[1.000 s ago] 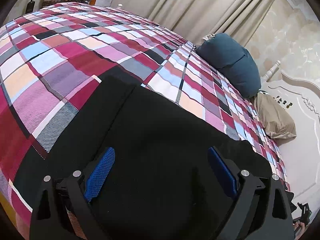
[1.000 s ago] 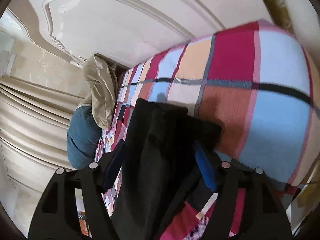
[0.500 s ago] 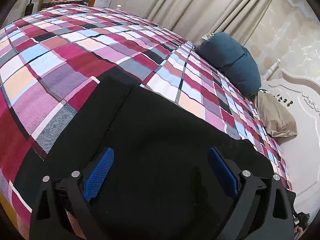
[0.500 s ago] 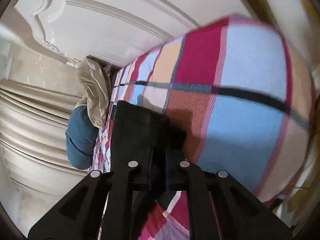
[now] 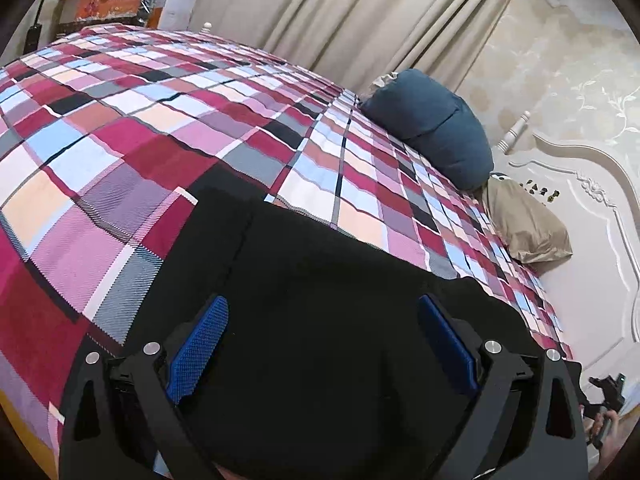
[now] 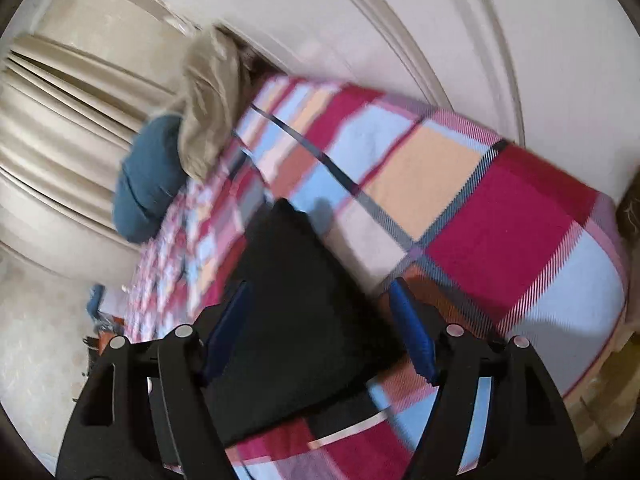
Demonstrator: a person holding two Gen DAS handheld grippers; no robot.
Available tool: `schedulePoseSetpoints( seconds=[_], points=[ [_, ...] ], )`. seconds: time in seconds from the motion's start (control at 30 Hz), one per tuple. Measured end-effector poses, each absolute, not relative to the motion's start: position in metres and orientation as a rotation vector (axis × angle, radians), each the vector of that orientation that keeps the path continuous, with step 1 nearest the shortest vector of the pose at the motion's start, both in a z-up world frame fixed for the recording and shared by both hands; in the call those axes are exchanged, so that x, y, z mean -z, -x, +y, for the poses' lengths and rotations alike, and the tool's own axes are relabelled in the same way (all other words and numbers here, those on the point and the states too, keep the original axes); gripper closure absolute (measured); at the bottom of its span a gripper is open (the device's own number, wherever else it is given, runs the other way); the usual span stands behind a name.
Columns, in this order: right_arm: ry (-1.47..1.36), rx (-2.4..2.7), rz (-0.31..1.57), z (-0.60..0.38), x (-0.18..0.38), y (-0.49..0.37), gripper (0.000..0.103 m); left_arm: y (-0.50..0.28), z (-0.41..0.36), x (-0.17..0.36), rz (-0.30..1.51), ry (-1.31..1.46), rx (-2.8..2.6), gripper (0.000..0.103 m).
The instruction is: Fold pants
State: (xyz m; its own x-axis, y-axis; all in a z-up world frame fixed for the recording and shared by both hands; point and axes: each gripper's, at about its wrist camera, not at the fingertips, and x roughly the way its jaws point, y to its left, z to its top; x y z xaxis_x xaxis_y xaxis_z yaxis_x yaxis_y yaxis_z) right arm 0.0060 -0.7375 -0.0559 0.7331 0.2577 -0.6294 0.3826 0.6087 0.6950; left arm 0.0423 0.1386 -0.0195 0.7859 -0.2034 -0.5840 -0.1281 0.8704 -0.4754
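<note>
The black pants (image 5: pixel 312 280) lie flat on the plaid bedspread (image 5: pixel 140 140). My left gripper (image 5: pixel 322 312) is open, its blue pads wide apart just above the cloth, holding nothing. In the right wrist view the pants (image 6: pixel 296 292) show as a folded dark block on the bedspread (image 6: pixel 500 216). My right gripper (image 6: pixel 320 292) is open, its blue fingers either side of the pants' end, and the cloth lies loose between them. The view is blurred by motion.
A blue pillow (image 5: pixel 436 128) and a tan pillow (image 5: pixel 524 228) lie by the white headboard (image 5: pixel 592 240). Beige curtains (image 5: pixel 360 20) hang behind the bed. Boxes (image 5: pixel 104 4) stand past the far corner. The bed edge (image 6: pixel 600 360) drops off at right.
My right gripper, shut on the pants' edge half a second ago, has opened and let go, and its view has swung. The left gripper has stayed open and nearly still.
</note>
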Motion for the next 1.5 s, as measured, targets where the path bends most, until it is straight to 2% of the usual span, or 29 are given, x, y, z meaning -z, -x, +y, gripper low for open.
schedulePoseSetpoints(
  seconds=[0.07, 0.1, 0.3, 0.37, 0.4, 0.43, 0.47, 0.5, 0.67, 1.1, 1.27, 1.5],
  points=[
    [-0.957, 0.015, 0.828, -0.737, 0.068, -0.017, 0.017, -0.046, 0.146, 0.023, 0.681, 0.532, 0.05, 0.009],
    [-0.952, 0.001, 0.832, -0.736, 0.068, -0.019, 0.014, -0.046, 0.149, 0.024, 0.681, 0.541, 0.053, 0.009],
    [-0.881, -0.102, 0.896, -0.71, 0.065, -0.033, 0.013, -0.052, 0.165, 0.033, 0.685, 0.589, 0.059, 0.009],
    [-0.842, -0.077, 0.916, -0.704, 0.063, -0.034, 0.017, -0.052, 0.163, 0.034, 0.686, 0.573, 0.055, 0.009],
    [-0.818, -0.059, 0.926, -0.701, 0.061, -0.035, 0.022, -0.052, 0.162, 0.034, 0.688, 0.562, 0.052, 0.009],
    [-0.787, -0.041, 0.942, -0.697, 0.058, -0.036, 0.039, -0.052, 0.159, 0.034, 0.69, 0.548, 0.047, 0.009],
    [-0.772, -0.037, 0.954, -0.693, 0.057, -0.037, 0.07, -0.052, 0.159, 0.034, 0.691, 0.538, 0.045, 0.009],
    [-0.776, -0.045, 0.969, -0.691, 0.059, -0.038, 0.08, -0.052, 0.158, 0.035, 0.691, 0.53, 0.042, 0.009],
    [-0.711, 0.035, 0.984, -0.676, 0.05, -0.04, 0.082, -0.053, 0.157, 0.035, 0.695, 0.521, 0.039, 0.009],
    [-0.506, 0.074, 0.777, -0.616, -0.065, -0.031, 0.083, -0.057, 0.16, 0.035, 0.733, 0.512, 0.077, 0.009],
    [-0.42, 0.023, 0.719, -0.568, -0.108, -0.034, 0.083, -0.058, 0.157, 0.036, 0.734, 0.482, 0.074, 0.009],
    [-0.312, -0.047, 0.675, -0.494, -0.139, -0.038, 0.082, -0.056, 0.164, 0.036, 0.721, 0.532, 0.09, 0.009]
  ],
)
